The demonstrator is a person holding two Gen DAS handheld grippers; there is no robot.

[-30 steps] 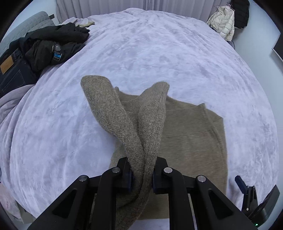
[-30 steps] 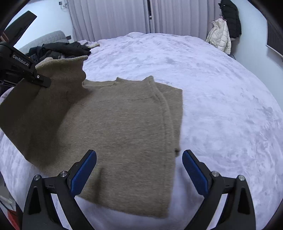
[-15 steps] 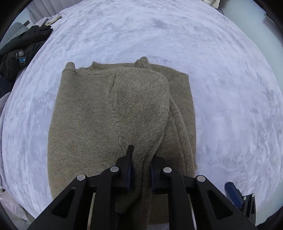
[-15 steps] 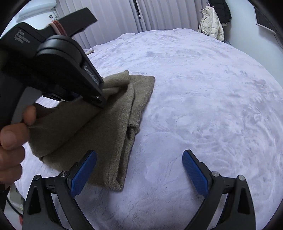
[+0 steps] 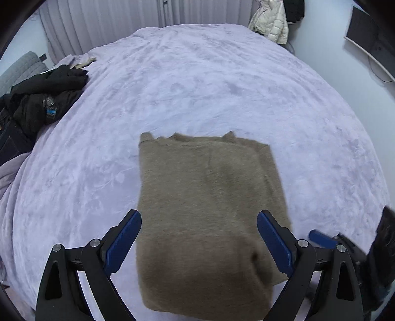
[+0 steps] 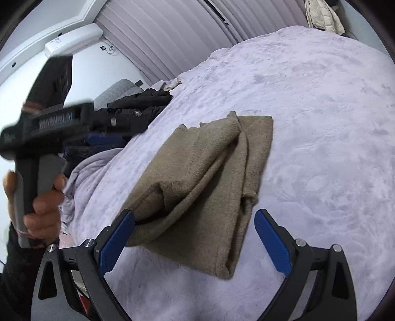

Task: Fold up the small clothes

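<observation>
An olive-brown knit sweater [image 5: 209, 210] lies folded into a narrow rectangle on the lavender bed [image 5: 197, 86], near the front edge. My left gripper [image 5: 198, 243] is open and empty, its blue pads either side of the sweater's near end, just above it. In the right wrist view the sweater [image 6: 205, 187] shows its stacked folded layers. My right gripper [image 6: 193, 240] is open and empty at the sweater's near end. The left gripper's black body [image 6: 49, 128], held in a hand, is at the left of that view.
A pile of dark clothes [image 5: 42, 98] lies at the bed's left edge, also in the right wrist view [image 6: 138, 108]. A cream jacket [image 5: 271, 22] hangs at the back right. Curtains run along the far wall. The bed's front edge is close below both grippers.
My left gripper carried the sweater's side across, laid it down as a fold, then opened and pulled back. My right gripper stayed open and swung toward the sweater's near end.
</observation>
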